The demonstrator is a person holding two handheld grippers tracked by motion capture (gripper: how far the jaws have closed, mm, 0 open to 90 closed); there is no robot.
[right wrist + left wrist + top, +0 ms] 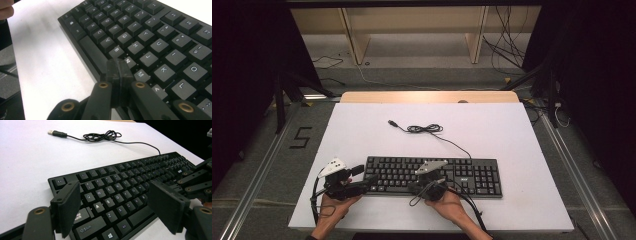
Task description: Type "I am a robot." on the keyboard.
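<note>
Keyboard [432, 176], black and full-sized, lies near the front edge of the white table [512, 130] with its long axis running left to right across the person's body. The right gripper [119, 71], jaws pressed together with nothing between them, hangs just over the bottom letter row, its tip close to the N key [129, 61], so it looks set to poke a key straight down. The left gripper [115, 207] hovers at the keyboard's left end with jaws spread wide over the A and S area. Keycaps are matte plastic, squarish with white legends. A thin black cable [432, 130] trails from the back edge and coils loosely before ending in a USB plug [53, 132].
</note>
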